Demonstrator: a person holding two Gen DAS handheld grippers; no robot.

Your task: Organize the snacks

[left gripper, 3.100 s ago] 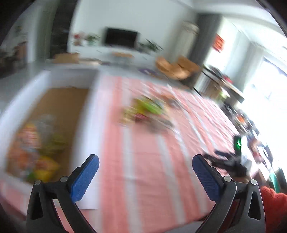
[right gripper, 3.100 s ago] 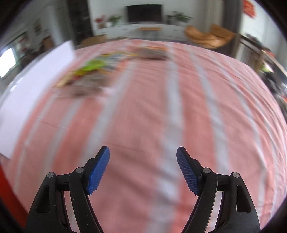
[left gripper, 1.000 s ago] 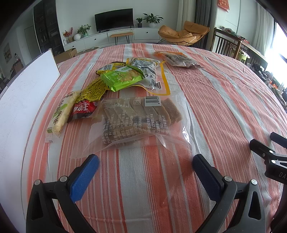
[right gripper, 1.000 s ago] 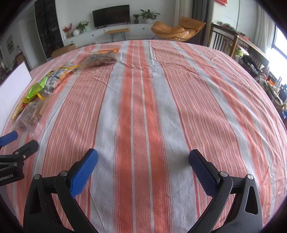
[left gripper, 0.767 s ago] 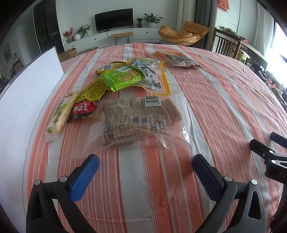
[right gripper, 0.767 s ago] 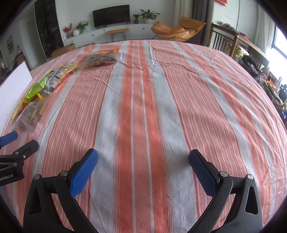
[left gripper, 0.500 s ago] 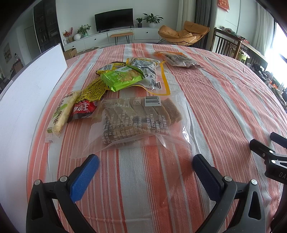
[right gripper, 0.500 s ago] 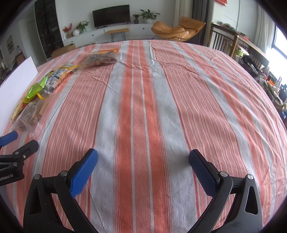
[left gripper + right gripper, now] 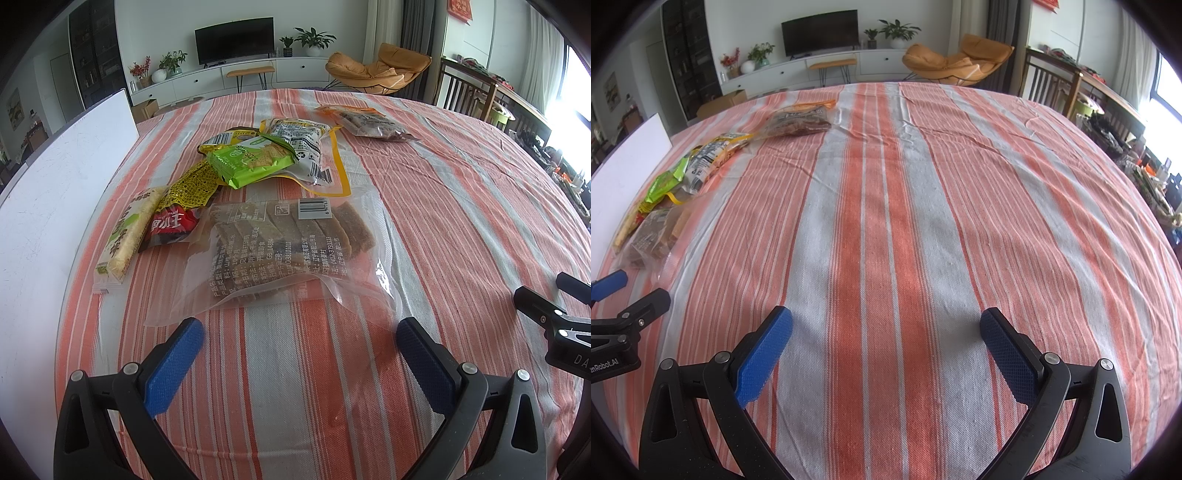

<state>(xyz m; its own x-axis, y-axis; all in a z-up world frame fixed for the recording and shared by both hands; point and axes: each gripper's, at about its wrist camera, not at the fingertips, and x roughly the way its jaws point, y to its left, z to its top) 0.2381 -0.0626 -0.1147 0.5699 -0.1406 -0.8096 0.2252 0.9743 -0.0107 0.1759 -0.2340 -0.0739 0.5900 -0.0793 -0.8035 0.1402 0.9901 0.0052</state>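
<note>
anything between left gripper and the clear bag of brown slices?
Nothing. In the left wrist view only bare striped tablecloth separates the open left gripper from the clear bag of brown slices; the bag's near edge sits just ahead of the fingers.

Under my view lies an orange-and-white striped tablecloth (image 9: pixel 461 206); beyond it I see a black television (image 9: pixel 235 40) above a long white cabinet (image 9: pixel 295 75) (potted plants (image 9: pixel 311 36) on top); an orange lounge chair (image 9: pixel 380 70) sits right of it; a wooden dining chair (image 9: pixel 466 95) stands further right.
</note>
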